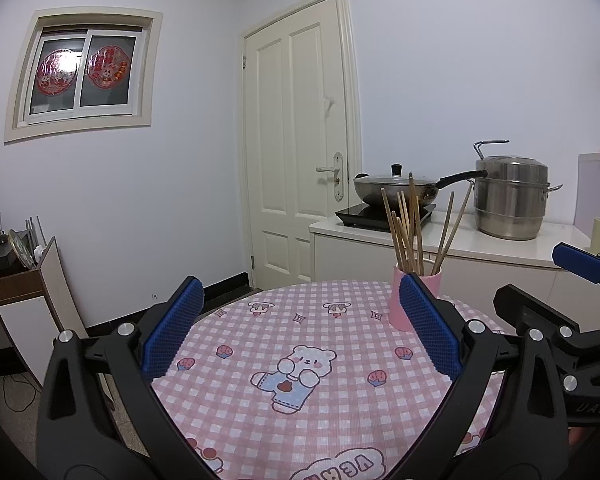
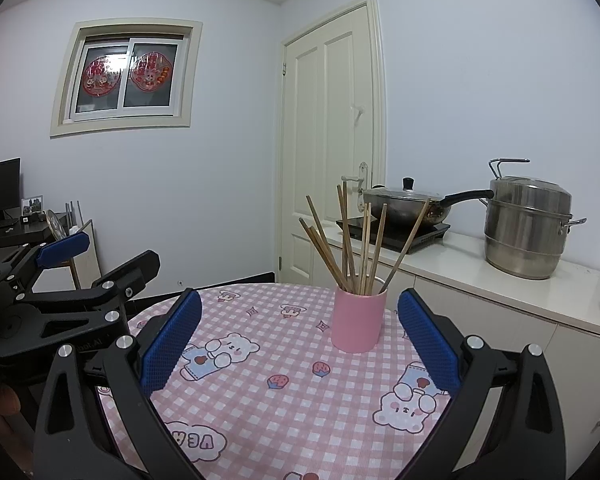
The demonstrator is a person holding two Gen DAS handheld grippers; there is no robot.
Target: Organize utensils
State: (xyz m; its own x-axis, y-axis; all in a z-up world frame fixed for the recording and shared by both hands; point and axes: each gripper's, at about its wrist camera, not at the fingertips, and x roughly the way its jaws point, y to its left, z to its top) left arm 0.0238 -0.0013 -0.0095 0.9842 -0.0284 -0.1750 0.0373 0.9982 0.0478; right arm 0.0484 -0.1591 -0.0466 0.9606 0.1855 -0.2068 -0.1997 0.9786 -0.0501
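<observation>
**Both grippers spread, nothing held; chopsticks stand in cup**

Tabletop (image 2: pixel 284 408): round, pink checked cloth, bare between the fingers and out to the near rim.
Left gripper (image 1: pixel 300 328): fingers wide apart, touching nothing.
Right gripper (image 2: pixel 300 336): fingers wide apart, touching nothing.
Pink cup (image 2: pixel 358 320): upright, near the far edge, between the right fingers.
Chopsticks (image 2: pixel 356 244): inside the cup, long axes roughly vertical, tops fanning outward.

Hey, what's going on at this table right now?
A person holds two grippers over a table with a pink checked cloth. Both the left gripper and the right gripper are open and empty. The wooden chopsticks stand loosely in a pink cup, which sits upright ahead of the right gripper. Nothing is being gripped.
</observation>
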